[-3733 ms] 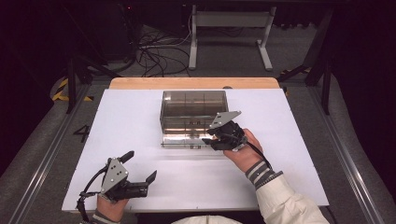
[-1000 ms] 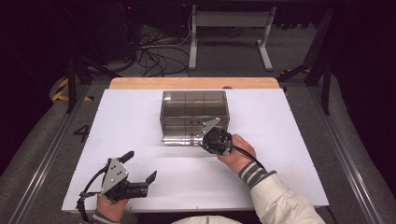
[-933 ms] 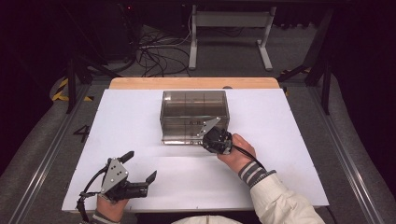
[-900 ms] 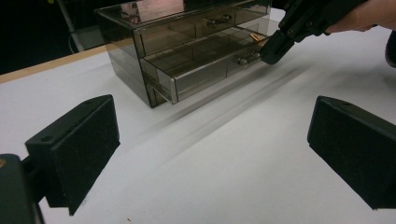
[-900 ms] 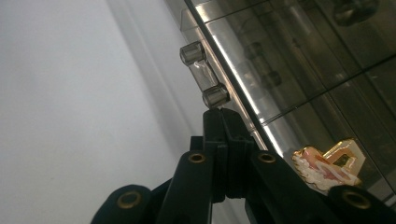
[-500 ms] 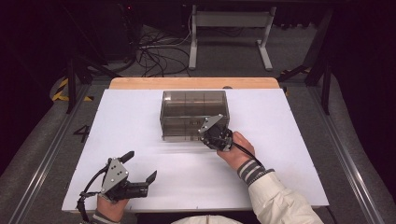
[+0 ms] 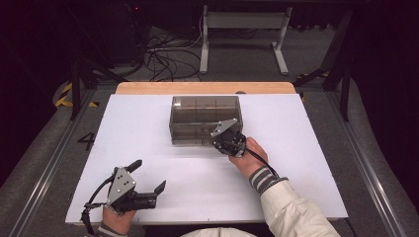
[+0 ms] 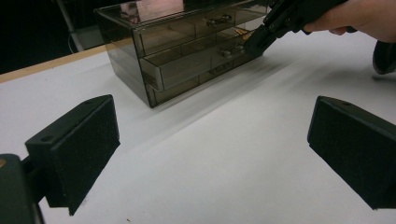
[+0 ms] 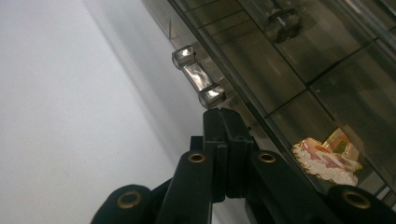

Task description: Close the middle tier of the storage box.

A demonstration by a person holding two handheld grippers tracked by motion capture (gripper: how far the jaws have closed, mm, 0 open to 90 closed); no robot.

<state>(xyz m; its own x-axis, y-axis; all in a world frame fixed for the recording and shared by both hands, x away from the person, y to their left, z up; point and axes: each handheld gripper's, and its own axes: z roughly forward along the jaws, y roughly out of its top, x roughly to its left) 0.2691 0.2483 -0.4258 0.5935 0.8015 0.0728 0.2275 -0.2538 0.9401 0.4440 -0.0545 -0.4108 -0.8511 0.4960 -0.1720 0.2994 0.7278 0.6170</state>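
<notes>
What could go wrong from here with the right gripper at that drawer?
1. The right gripper is shut, its tips just under the handle, not around it; a pull may slip off.
2. The drawer box stands free on the table, and the left gripper waits open, far off; a tug may drag the box.
3. A trinket lies inside; a jerk may shift it.

You have a white table top (image 7: pixel 148 128) spread across the middle of the high view, with a strip of bare wood (image 7: pixel 205 88) along its far edge at the top. A smoky, see-through drawer box (image 7: pixel 197 111) stands on it just above centre, near that strip. Low in the frame, the near white surface lies bare to its front edge.
</notes>
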